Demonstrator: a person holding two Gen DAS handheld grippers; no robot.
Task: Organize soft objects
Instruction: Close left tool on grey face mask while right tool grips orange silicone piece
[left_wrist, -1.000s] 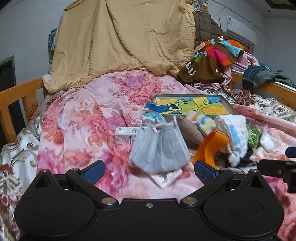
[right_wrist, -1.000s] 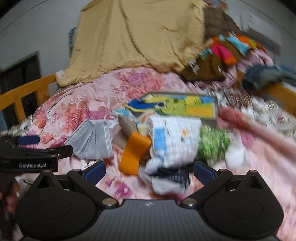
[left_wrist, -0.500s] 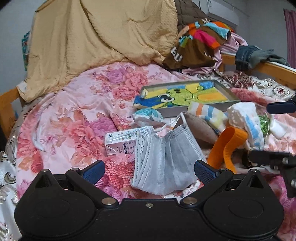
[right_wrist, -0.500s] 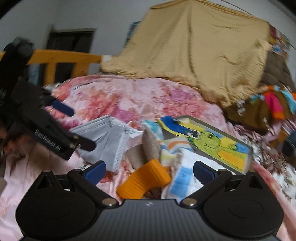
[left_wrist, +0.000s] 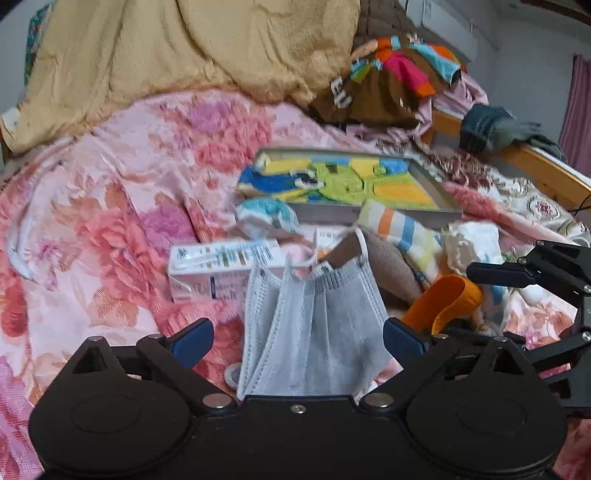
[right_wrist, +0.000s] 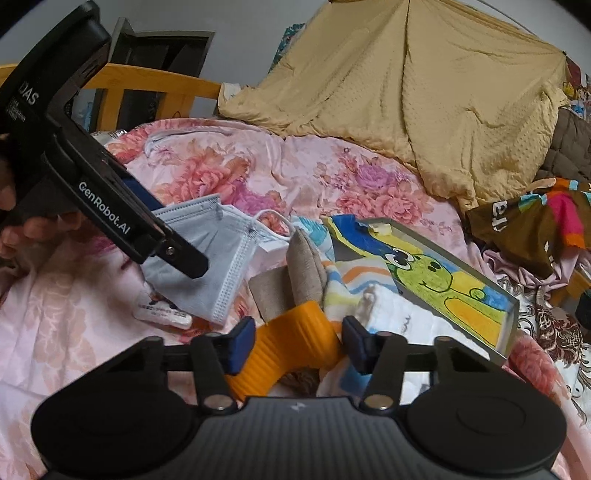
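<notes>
A grey face mask (left_wrist: 314, 325) lies on the floral bedspread between the wide-open fingers of my left gripper (left_wrist: 297, 332); it also shows in the right wrist view (right_wrist: 207, 251). My right gripper (right_wrist: 297, 345) has its jaws partly closed around an orange ribbed curved piece (right_wrist: 291, 343), the pads touching its sides; the piece also shows in the left wrist view (left_wrist: 443, 299). A brown cushion (right_wrist: 306, 266), a striped cloth (right_wrist: 354, 273) and a white towel (right_wrist: 399, 314) lie in a heap behind it.
A grey tray (right_wrist: 513, 317) with a green cartoon picture lies at the right. A white carton (left_wrist: 221, 269) sits left of the mask. A tan blanket (right_wrist: 424, 81) and piled clothes (left_wrist: 399, 85) fill the back. Wooden bed rails (right_wrist: 155, 85) run along the sides.
My right gripper has moved down onto the orange piece and its jaws have narrowed around it. My left gripper has moved closer to the grey mask, still open.
</notes>
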